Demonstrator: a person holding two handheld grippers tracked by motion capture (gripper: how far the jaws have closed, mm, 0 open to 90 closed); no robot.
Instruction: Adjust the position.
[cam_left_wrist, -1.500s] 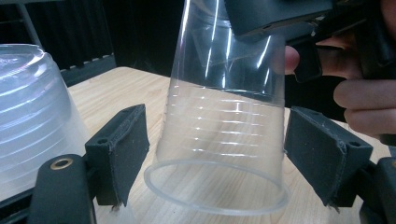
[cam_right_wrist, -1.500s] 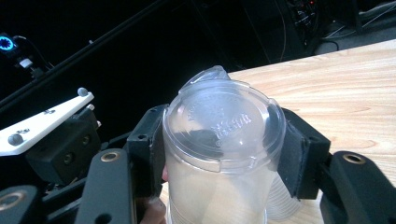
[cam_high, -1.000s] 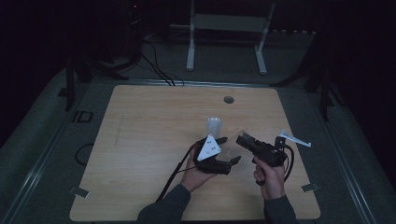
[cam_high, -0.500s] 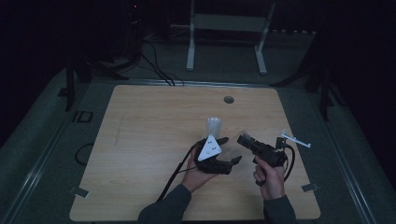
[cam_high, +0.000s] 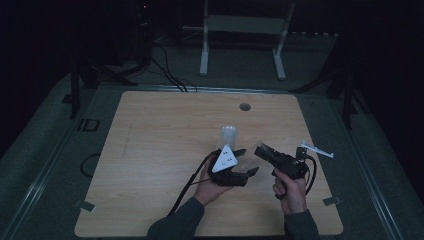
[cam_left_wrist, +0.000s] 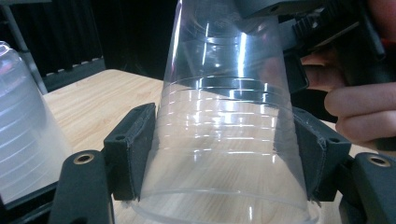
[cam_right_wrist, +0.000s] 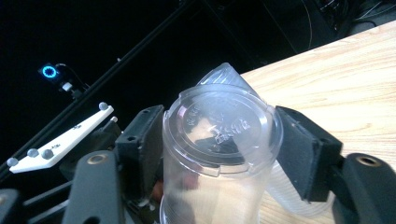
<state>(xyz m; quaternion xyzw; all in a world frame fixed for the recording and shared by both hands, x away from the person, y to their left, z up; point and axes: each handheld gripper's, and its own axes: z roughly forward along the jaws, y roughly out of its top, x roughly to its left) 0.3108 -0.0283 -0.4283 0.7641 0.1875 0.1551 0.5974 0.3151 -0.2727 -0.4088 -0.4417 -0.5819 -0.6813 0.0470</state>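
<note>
Dark room: wooden table (cam_high: 150, 150), grey floor (cam_high: 45, 150), white stand (cam_high: 242, 25) behind.

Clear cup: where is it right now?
The clear cup sits upside down between both grippers, right of centre near the table's front edge in the high view. A second, frosted cup stands just behind it.

Raised lettering is moulded into the clear cup's (cam_right_wrist: 219, 128) base, too faint to read; no other text is legible.
</note>
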